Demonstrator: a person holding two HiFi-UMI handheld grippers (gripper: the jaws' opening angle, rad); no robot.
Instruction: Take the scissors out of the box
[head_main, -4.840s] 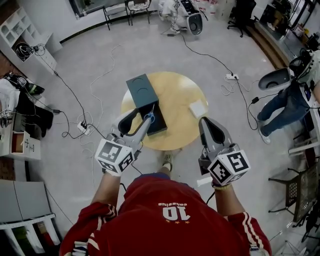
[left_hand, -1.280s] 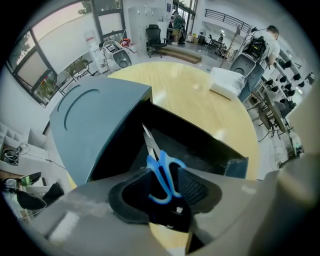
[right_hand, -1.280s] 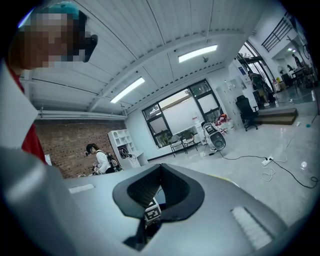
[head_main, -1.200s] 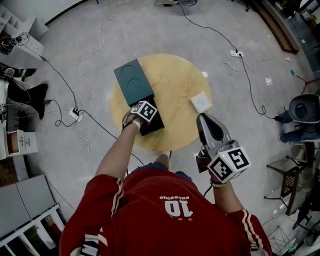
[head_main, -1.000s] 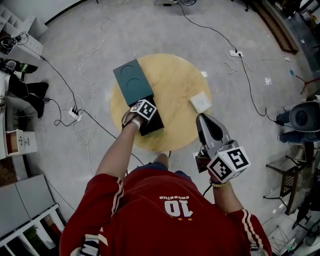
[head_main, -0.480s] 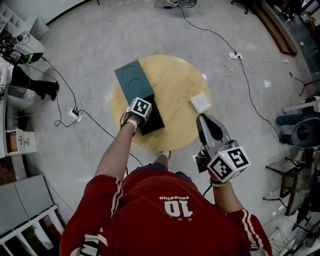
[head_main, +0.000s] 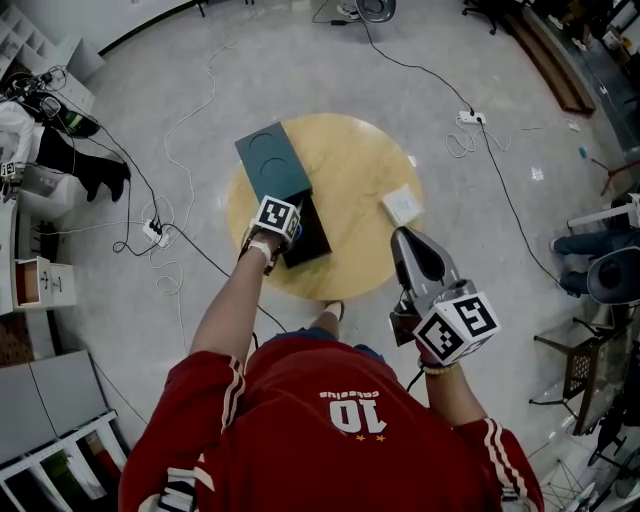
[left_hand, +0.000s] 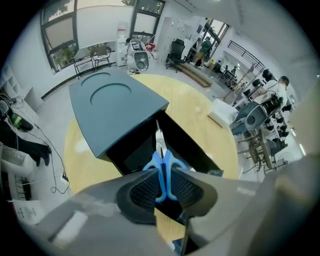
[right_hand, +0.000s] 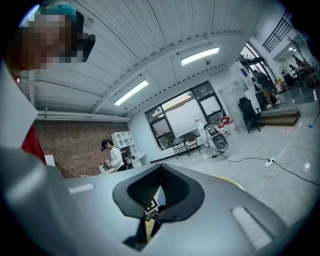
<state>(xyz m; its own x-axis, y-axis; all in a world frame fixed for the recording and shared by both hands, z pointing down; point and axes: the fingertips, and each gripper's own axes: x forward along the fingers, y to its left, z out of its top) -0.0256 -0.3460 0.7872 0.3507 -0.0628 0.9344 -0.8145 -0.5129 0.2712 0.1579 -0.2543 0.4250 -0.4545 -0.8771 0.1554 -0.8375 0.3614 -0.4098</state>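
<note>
Blue-handled scissors stand upright in the open black box, blades pointing down into it. My left gripper points steeply down over the box and is shut on the scissors' handles; its jaws have just been closing with the handles between them. In the head view only its marker cube shows, over the box on the round wooden table. The box's dark teal lid lies flat behind it. My right gripper hangs shut and holds nothing, off the table's near right edge.
A small white box lies on the table's right side. Cables and a power strip trail over the grey floor to the left, another strip to the right. Chairs stand at the far right.
The left gripper's cube has shifted a little up and to the left over the box, rising and rolling. The right gripper has stayed where it was.
</note>
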